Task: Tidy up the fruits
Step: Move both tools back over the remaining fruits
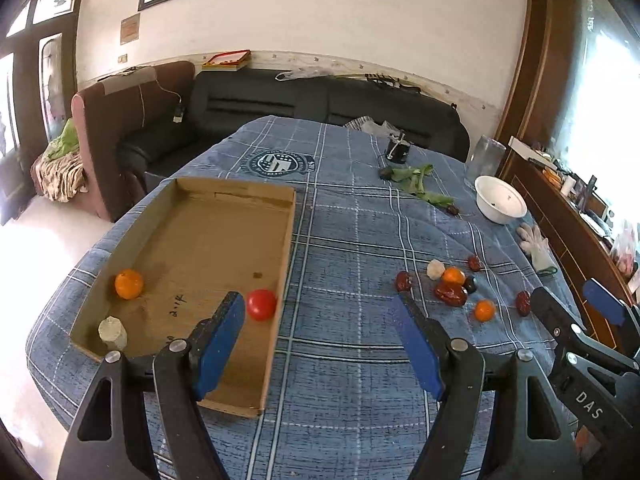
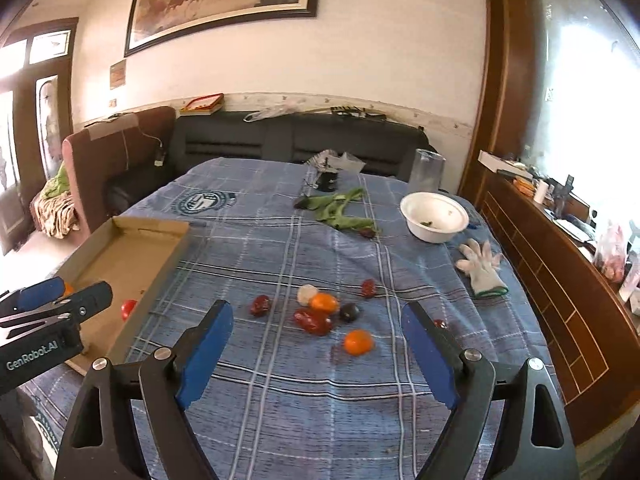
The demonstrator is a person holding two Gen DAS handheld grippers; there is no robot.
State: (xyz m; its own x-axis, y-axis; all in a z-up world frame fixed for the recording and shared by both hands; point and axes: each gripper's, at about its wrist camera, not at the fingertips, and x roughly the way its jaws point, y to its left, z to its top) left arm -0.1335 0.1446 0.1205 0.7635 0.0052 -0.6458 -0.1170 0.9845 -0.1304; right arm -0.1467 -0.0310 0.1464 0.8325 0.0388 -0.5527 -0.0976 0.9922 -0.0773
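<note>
While both tongs, left point(image 1: 320, 320) and right point(image 2: 316, 332), hang apart and empty, cardboard tray point(image 1: 188, 200) holds an orange point(image 1: 129, 284), tomato point(image 1: 262, 304) and pale fruit point(image 1: 113, 333). Right of tray: loose fruit cluster point(image 2: 320, 312) on counter. Judged next: right tongs descend on nearest orange point(image 2: 359, 342).

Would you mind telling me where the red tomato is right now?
The red tomato lies inside the cardboard tray, against its right wall, near the left hand-held gripper.

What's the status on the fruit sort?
Left tongs and right tongs open, empty. Cardboard tray holds three pieces, red tomato included. Nearest loose orange on cloth, path unobstructed.
</note>
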